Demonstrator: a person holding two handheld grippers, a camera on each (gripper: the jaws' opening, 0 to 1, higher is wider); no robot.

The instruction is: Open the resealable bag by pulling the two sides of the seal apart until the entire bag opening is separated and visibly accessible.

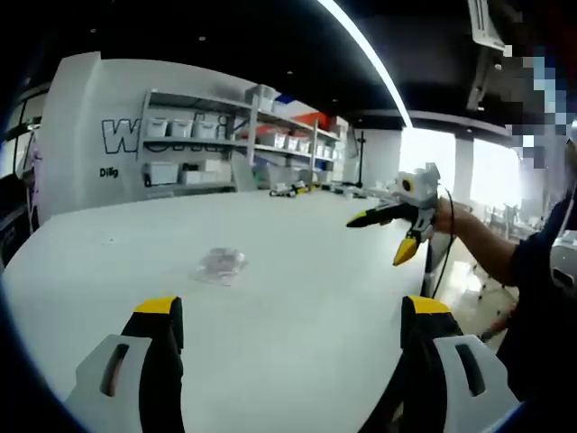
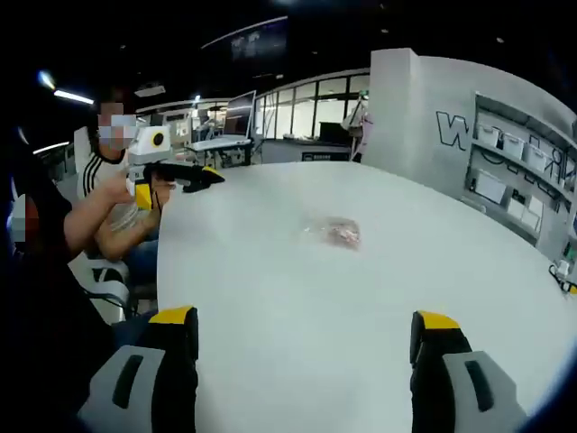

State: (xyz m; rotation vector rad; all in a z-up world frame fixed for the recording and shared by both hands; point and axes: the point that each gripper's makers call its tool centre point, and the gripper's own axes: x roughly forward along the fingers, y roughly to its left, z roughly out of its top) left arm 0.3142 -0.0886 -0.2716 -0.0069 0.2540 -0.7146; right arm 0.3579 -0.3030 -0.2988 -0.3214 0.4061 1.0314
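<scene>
Your left gripper (image 1: 290, 316) has its fingers spread wide and holding nothing, and your right gripper (image 2: 304, 329) is the same, both raised above the white surface (image 1: 297, 271). The resealable bag (image 1: 220, 264) lies flat on it ahead of you, well apart from either gripper.

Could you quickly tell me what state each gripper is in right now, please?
Left gripper: open, holding nothing, above the table short of the bag.
Right gripper: open, holding nothing, also short of the bag.
</scene>
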